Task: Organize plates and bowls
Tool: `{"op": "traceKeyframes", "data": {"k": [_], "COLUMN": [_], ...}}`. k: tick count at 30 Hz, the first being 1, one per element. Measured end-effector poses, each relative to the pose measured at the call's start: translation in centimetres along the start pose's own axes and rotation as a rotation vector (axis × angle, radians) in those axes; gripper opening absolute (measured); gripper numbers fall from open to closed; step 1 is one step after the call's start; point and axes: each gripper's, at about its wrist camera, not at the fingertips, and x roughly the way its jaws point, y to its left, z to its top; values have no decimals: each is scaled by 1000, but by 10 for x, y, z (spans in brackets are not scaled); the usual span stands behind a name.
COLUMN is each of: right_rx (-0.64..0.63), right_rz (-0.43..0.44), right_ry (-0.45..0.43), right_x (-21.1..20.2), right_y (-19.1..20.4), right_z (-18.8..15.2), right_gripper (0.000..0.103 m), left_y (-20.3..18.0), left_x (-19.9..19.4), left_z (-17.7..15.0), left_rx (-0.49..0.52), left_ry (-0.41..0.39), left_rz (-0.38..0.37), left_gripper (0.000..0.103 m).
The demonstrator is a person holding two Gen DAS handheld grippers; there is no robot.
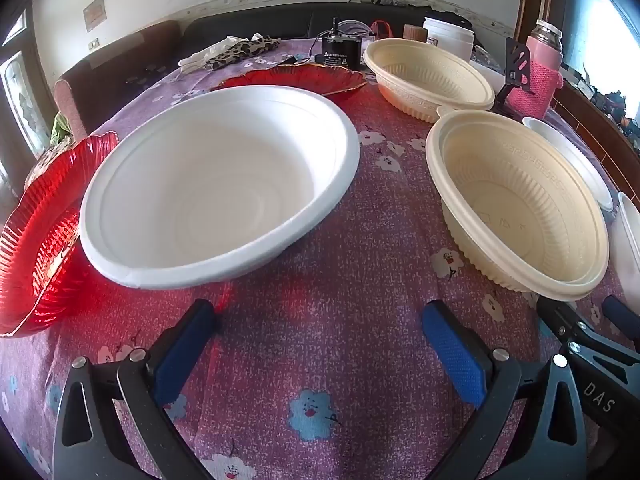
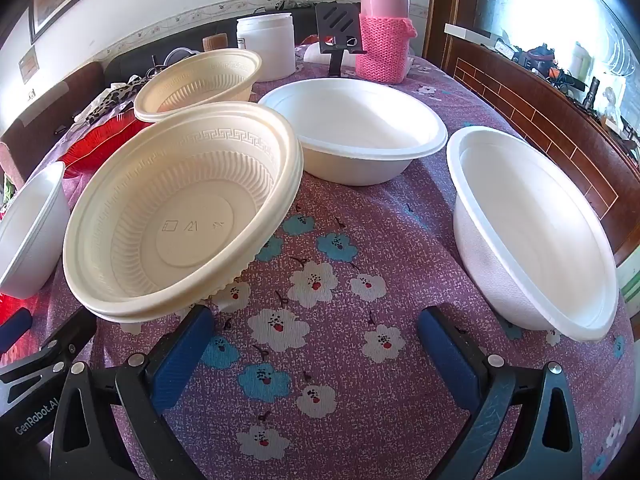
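A: Item one, bowls?
B: Near cream bowl (image 2: 182, 216) sat centre-left in the right wrist view, mouth up and tipped toward the camera, on the floral tablecloth (image 2: 340, 280); far cream bowl (image 2: 200, 80) stood upper left behind it. Round, so no long axis. Two white bowls (image 2: 356, 128) (image 2: 532, 232) lay centre and right.
A: Plates?
B: Only the left wrist view showed the red plate (image 1: 36, 240) at left edge, touching the large white bowl (image 1: 220, 184); another red plate (image 1: 296, 80) lay behind.
A: Writing?
B: "GenRobot.AI" lower left, right view; "DAS" lower right, left view.
A: Grippers?
B: Left gripper (image 1: 320, 344) and right gripper (image 2: 316, 344) both spread wide, nothing between.
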Motion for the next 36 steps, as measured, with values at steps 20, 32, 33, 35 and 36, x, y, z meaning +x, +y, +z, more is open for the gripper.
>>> {"op": "traceKeyframes", "data": {"k": [20, 32, 33, 35, 36], "right_rx": [27, 31, 32, 31, 32], "right_rz": [-9, 0, 15, 44, 51], "right_ry": [83, 73, 69, 42, 18], "right_x": [-5, -14, -19, -30, -38], "right_y": [0, 1, -1, -3, -4], "right_z": [1, -12, -14, -20, -23], "right_gripper": [102, 101, 99, 99, 99], "left_y": [10, 46, 54, 64, 73], "left_x": [-10, -81, -93, -107, -116], "left_z": [-16, -31, -29, -24, -19], "left_rx": [89, 53, 54, 51, 44], "left_ry": [30, -57, -92, -133, -175], "left_rz": [-58, -204, -212, -197, -198], "left_gripper": [103, 103, 103, 103, 103]}}
